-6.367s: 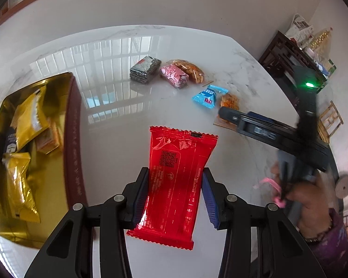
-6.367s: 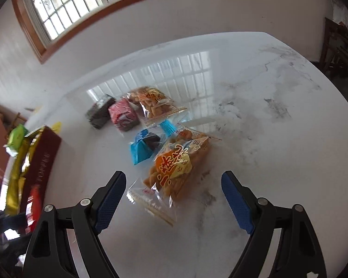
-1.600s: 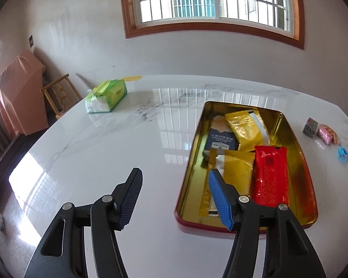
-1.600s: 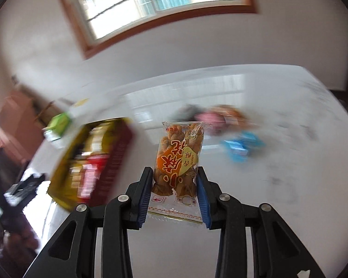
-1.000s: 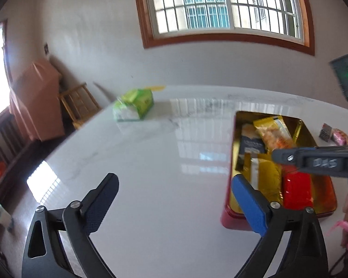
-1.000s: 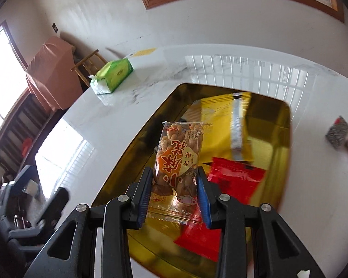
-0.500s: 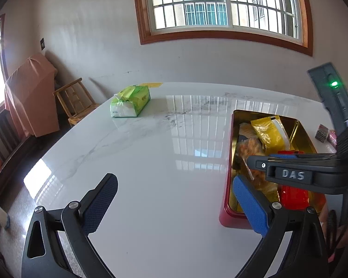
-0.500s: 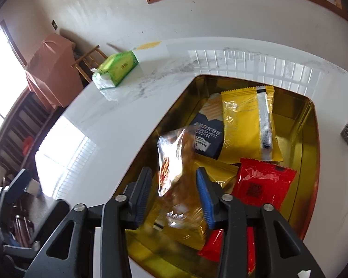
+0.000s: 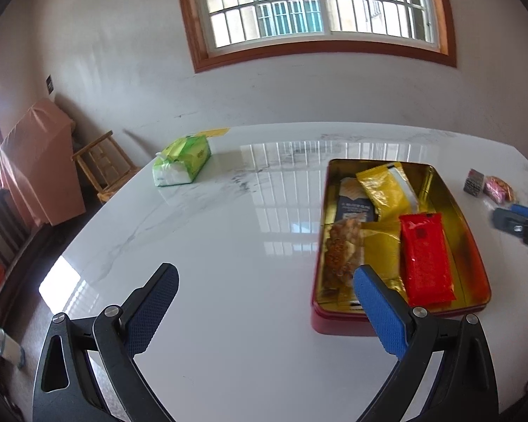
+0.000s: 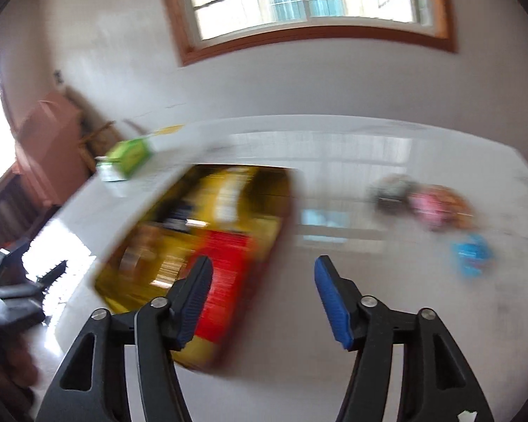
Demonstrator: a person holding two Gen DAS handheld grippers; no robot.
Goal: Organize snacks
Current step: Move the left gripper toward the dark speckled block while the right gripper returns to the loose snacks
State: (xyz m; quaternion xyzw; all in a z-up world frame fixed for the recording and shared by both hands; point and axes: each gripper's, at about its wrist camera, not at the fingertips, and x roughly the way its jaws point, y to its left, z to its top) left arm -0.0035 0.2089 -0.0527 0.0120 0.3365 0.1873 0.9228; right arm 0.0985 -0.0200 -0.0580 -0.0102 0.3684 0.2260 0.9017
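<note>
A gold tin with a red rim (image 9: 450, 200) sits on the white marble table. Inside lie a clear pack of fried snacks (image 9: 341, 249) at its left, a red packet (image 9: 424, 256), yellow packets (image 9: 383, 190) and a dark blue pack (image 9: 353, 207). My left gripper (image 9: 264, 302) hangs open over bare table just left of the tin, nothing between its fingers. My right gripper (image 10: 262, 299) is empty, its jaws opening, over the table beside the blurred tin (image 10: 285, 204). Loose snacks lie at the right: a grey pack (image 10: 390, 190), a pink one (image 10: 429, 207), a blue one (image 10: 471, 253).
A green tissue pack (image 9: 181, 160) lies at the table's far left edge. A wooden chair (image 9: 104, 161) and a pink covered cabinet (image 9: 38, 165) stand beyond it. The right gripper's tip (image 9: 517, 223) shows at the right edge of the left wrist view.
My right gripper let go of the fried snack pack, which now lies in the tin, and swung away to the right with its jaws wider. The left gripper has hardly moved.
</note>
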